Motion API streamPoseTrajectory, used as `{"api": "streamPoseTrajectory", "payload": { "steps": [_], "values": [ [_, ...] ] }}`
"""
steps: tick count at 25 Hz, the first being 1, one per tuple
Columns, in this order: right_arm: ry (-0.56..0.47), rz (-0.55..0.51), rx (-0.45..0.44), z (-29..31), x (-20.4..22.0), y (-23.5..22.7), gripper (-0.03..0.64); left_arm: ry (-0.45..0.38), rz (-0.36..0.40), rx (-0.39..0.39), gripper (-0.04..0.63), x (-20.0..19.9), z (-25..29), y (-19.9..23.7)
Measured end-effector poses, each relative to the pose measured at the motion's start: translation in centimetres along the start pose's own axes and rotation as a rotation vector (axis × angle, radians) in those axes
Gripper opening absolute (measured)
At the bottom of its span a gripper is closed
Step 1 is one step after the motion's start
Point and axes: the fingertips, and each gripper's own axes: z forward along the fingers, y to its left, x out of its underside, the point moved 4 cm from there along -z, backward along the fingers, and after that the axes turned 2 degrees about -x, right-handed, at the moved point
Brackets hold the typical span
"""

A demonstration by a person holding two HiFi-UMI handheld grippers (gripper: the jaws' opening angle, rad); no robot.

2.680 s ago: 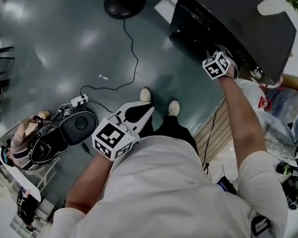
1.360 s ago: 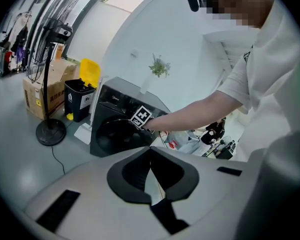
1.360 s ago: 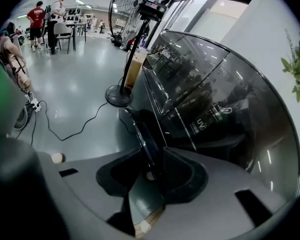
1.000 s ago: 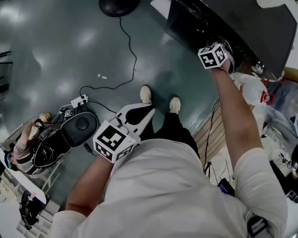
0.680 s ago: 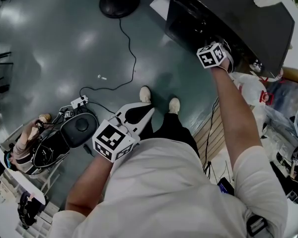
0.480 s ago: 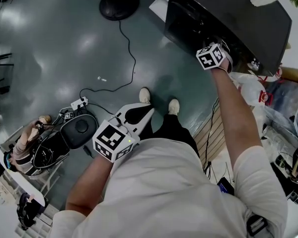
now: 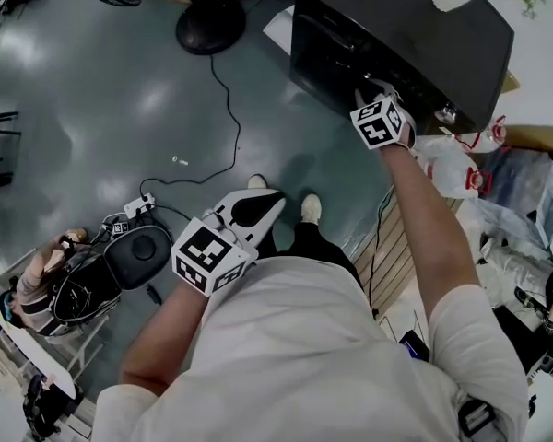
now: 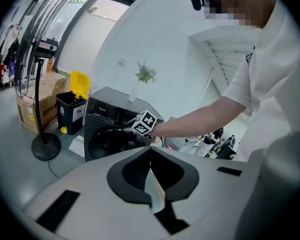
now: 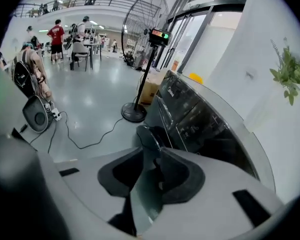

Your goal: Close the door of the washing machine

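Washer [image 7: 415, 26]: dark cabinet at the top of the head view, standing on the grey floor [image 7: 120, 90]. Its front faces the person. The round door [image 8: 110, 140] sits in that front. In the left gripper view it looks to lie against the cabinet; cannot tell if it is latched.

Right arm: stretched forward and nearly straight, from the shoulder at lower right up to the washer's front. Forearm bare. Right claw [image 7: 364, 99] points steeply down at the front's upper edge, close to the control panel. In its own view the jaws stand a little apart and have just been closing. Nothing is gripped. The door's dark curved rim shows just beyond the tips, not pressed by either pad.

Left arm: bent at the elbow, held close to the torso, well apart from the washer. Left claw [image 7: 269, 201] points forward and slightly down, hanging above the shoes [image 7: 256, 182]. Its own view shows the jaws clenched edge to edge, with nothing in them.

Floor, other items: fan base [image 7: 210, 12] left of the washer, with a cable [image 7: 226, 109] running from it toward the person.
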Motion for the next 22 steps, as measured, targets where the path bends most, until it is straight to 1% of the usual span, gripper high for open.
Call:
{"api": "streamPoseTrajectory", "payload": {
  "steps": [4,7,10,14,18,22],
  "values": [
    [-0.075,0.1,-0.088,-3.9,-0.5,1.7,0.101,-0.023,0.023,0.005,0.017,-0.7,0.3,-1.2],
    [-0.13,0.163,-0.152,-7.3,-0.8,3.0,0.092,-0.058,0.031,0.019,0.017,-1.5,0.3,-2.1],
    [-0.196,0.162,-0.177,-10.6,-1.1,3.8,0.084,-0.073,0.06,0.017,0.017,-2.1,0.3,-2.7],
    [-0.272,0.21,-0.244,-16.3,-1.0,5.6,0.055,-0.083,0.07,0.009,0.017,-2.4,0.0,-3.7],
    [-0.316,0.251,-0.303,-21.5,-0.4,7.1,0.034,-0.104,0.078,0.005,0.017,-3.3,0.2,-4.5],
    [-0.348,0.255,-0.339,-25.3,0.4,8.3,0.021,-0.121,0.087,0.01,0.017,-4.0,0.4,-5.6]
  ]
}}
